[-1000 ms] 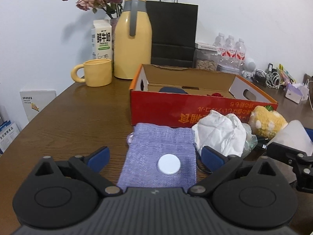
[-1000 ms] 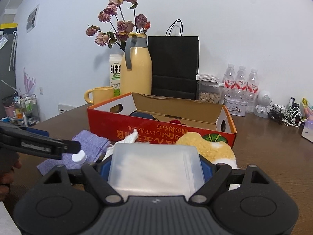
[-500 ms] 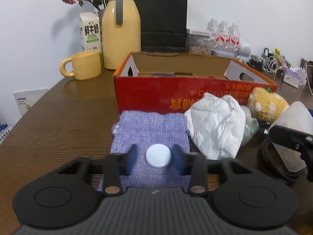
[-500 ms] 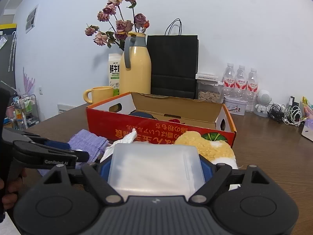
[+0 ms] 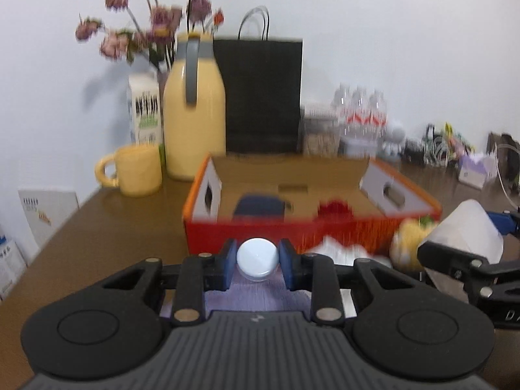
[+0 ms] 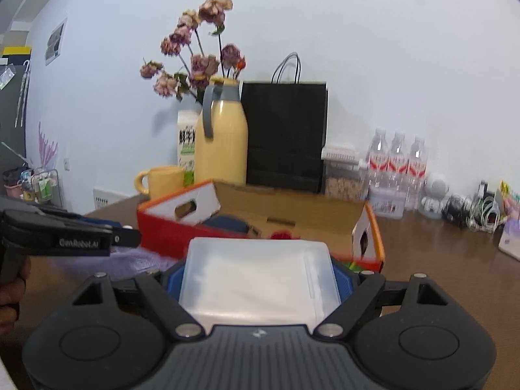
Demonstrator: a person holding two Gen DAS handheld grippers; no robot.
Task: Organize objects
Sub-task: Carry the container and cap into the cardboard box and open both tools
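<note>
Blue pads of my left claw (image 5: 257,261) are clamped on a small white round cap (image 5: 257,259), its flat face turned up toward the lens; what hangs under the cap is hidden by the claw body, and I cannot tell its long axis. It sits above the lilac knit cloth (image 5: 256,295), which is mostly covered by the claw. At 12 o'clock stands the red cardboard box (image 5: 292,232), open, with a dark blue thing (image 5: 260,208) and a red thing (image 5: 334,209) inside, both too smeared to name. At 3 o'clock the right claw (image 5: 461,260) enters, cut off by the frame edge, with a pale translucent pack in it.

From the right wrist, my right claw (image 6: 258,284) holds a frosted plastic pack (image 6: 258,279) at a wide spread, its long axis running across between the pads, flat face up. The pack hides the near wall of the box (image 6: 162,227). At 9 o'clock the left claw (image 6: 128,235) juts in; its tips and load are hard to make out. A hand (image 6: 11,295) is cut off at the left edge. The wooden table (image 6: 438,260) shows at 3 o'clock.
</note>
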